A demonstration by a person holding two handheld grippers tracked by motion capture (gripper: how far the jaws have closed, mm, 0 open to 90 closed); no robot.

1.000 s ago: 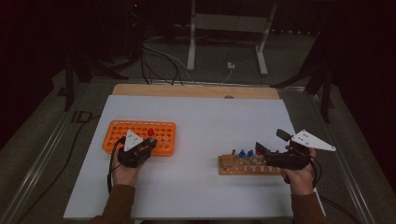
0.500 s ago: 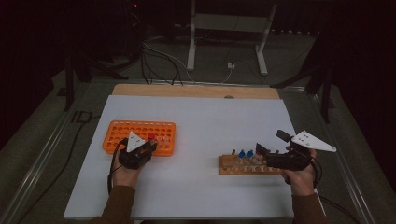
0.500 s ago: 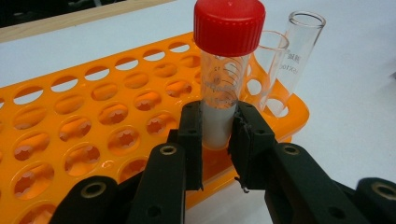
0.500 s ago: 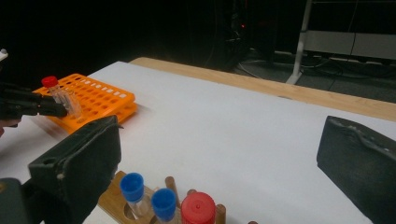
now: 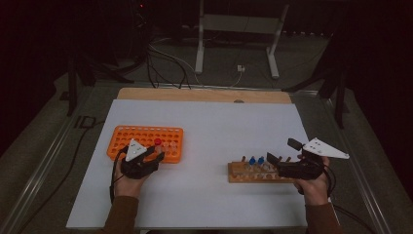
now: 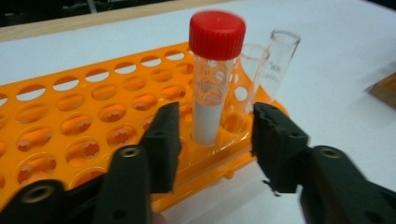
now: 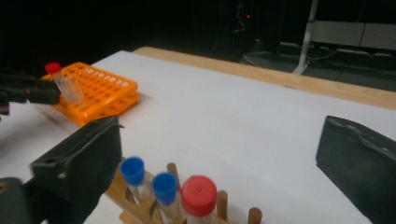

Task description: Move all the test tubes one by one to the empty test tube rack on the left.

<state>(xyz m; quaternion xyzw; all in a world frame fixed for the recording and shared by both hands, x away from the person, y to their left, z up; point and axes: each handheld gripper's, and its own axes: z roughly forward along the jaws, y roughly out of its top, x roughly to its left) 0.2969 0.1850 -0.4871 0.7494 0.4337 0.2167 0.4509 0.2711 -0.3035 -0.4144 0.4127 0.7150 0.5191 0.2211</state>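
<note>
A red-capped tube (image 6: pixel 215 70) stands upright in a hole at the near edge of the orange rack (image 6: pixel 70 121). My left gripper (image 6: pixel 212 123) straddles it; its jaws have just been opening and neither pad touches the tube. From above, the left gripper (image 5: pixel 158 152) sits at the rack's (image 5: pixel 141 134) front right corner. My right gripper (image 7: pixel 224 140) is open wide over the wooden rack (image 5: pixel 238 173), which holds two blue-capped tubes (image 7: pixel 133 170) and a red-capped one (image 7: pixel 199 191). Nothing is between its jaws.
Two empty clear tubes (image 6: pixel 280 60) stand in the orange rack just behind the red-capped one. The white board (image 5: pixel 219 122) lies on a wooden tabletop (image 5: pixel 204 95). Cables and a metal stand (image 5: pixel 234 44) are on the floor beyond.
The left gripper's jaws have parted from the red-capped tube, which stays standing in the orange rack. The right hand has not moved.
</note>
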